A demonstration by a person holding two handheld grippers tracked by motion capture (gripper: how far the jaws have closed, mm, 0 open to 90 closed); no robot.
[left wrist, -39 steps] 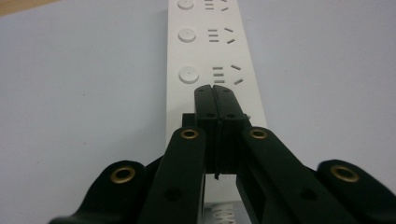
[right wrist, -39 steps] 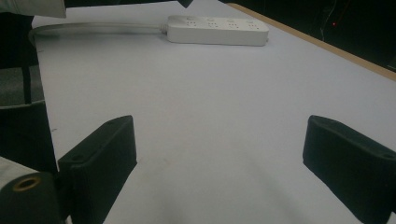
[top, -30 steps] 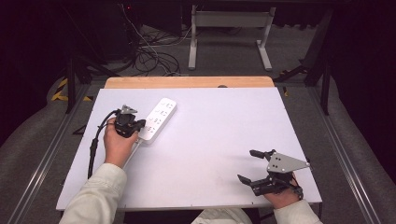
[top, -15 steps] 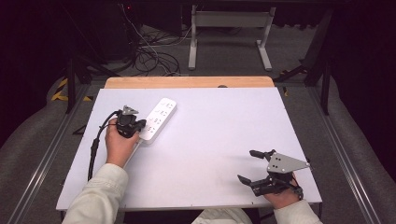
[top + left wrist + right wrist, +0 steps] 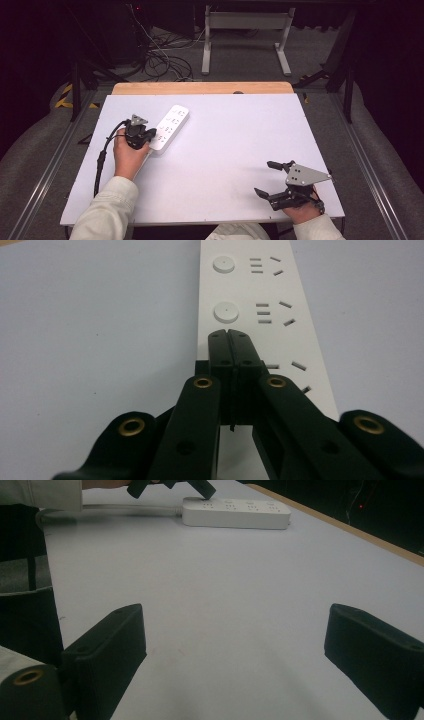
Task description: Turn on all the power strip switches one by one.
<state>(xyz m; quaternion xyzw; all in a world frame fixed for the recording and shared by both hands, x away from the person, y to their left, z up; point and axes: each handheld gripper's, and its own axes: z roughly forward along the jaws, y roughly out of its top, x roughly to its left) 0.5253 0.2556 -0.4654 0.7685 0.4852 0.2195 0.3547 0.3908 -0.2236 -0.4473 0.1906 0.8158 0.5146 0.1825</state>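
One white power strip point(image 5: 169, 128) lay on one white table point(image 5: 225, 150), left gripper point(image 5: 231, 335) closed empty, tips over it, right gripper point(image 5: 270, 177) wide open, holding nothing, well apart.

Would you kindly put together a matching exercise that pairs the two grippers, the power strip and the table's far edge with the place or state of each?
Things:
1. left gripper
2. right gripper
3. power strip
4. table's far edge

Places or states:
A. bare wood strip
B. jaws wide apart over bare tabletop, near the front right corner
C. jaws shut together, tips over a row of round buttons
D. white, lying at the table's left side, its cord leading off one end

Pairs: 1-C, 2-B, 3-D, 4-A
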